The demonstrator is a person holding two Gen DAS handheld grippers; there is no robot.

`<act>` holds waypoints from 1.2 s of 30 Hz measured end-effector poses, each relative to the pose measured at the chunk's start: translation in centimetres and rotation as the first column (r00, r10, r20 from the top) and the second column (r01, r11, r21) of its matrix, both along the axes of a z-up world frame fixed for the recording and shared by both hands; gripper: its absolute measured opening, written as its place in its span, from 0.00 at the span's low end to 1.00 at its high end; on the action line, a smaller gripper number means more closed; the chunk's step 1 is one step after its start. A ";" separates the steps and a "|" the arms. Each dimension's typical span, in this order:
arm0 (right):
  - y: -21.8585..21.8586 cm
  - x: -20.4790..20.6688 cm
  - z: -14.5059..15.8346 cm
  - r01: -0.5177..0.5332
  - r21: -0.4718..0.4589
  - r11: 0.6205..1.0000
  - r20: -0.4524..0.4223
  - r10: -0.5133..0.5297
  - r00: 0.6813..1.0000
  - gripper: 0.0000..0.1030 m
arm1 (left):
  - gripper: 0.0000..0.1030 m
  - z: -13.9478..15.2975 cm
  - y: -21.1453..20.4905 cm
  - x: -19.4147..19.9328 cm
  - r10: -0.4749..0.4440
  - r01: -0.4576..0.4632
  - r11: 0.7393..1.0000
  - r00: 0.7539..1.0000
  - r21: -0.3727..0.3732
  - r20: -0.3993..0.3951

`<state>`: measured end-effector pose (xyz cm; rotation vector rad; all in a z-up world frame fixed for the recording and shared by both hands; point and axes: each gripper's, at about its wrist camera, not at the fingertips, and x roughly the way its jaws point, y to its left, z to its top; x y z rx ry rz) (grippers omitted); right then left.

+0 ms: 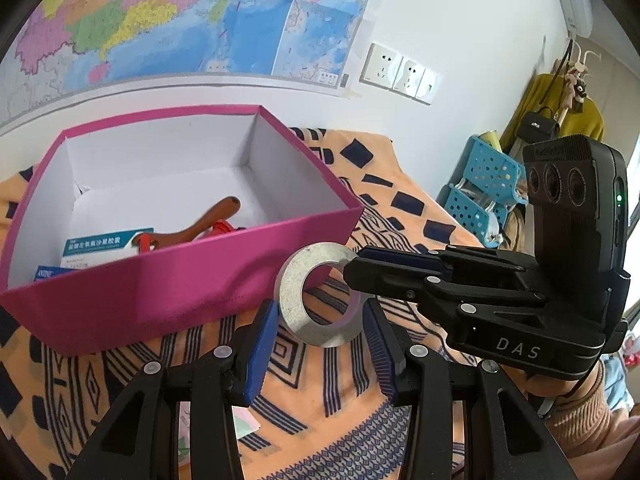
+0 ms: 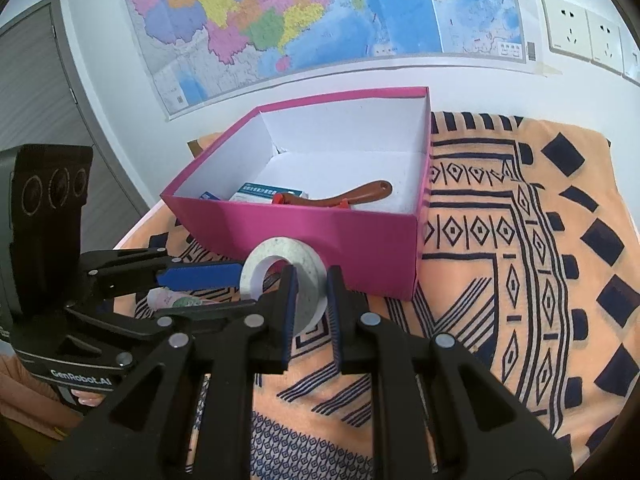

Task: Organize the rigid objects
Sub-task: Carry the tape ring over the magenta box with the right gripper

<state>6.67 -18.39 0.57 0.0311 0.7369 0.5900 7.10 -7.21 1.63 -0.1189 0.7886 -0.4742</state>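
A grey ring-shaped roll of tape [image 1: 292, 300] [image 2: 310, 280] hangs above the patterned cloth, just in front of the pink box [image 1: 168, 280] [image 2: 320, 236]. My right gripper [image 2: 312, 308] [image 1: 352, 276] is shut on the roll's rim. My left gripper [image 1: 320, 336] is open, its blue pads on either side of the roll without touching it; one left finger [image 2: 200, 274] shows in the right wrist view. The box holds a brown-handled tool [image 1: 212, 220] [image 2: 352, 196] with red parts and small medicine cartons [image 1: 100, 246] [image 2: 264, 192].
The box stands on an orange cloth with dark patterns [image 2: 520, 260] [image 1: 320, 400] against a wall with a map [image 2: 320, 12]. A small packet [image 2: 172, 300] [image 1: 244, 424] lies on the cloth under the left gripper. Blue perforated baskets [image 1: 480, 184] stand beyond the table's right edge.
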 end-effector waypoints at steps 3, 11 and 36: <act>0.0 0.1 0.4 0.000 -0.002 1.000 0.012 0.000 1.000 0.17 | 0.43 0.2 -0.1 0.1 0.000 0.000 1.000 1.000 0.004 0.011; 0.1 0.6 1.4 -0.003 -0.005 1.000 0.042 0.003 0.999 0.17 | 0.43 1.0 0.0 0.6 0.005 -0.005 1.000 0.999 0.014 0.040; 0.1 2.4 3.4 0.000 -0.001 1.000 0.097 0.000 0.995 0.17 | 0.43 2.7 -0.1 3.2 0.014 -0.017 0.999 0.996 0.034 0.085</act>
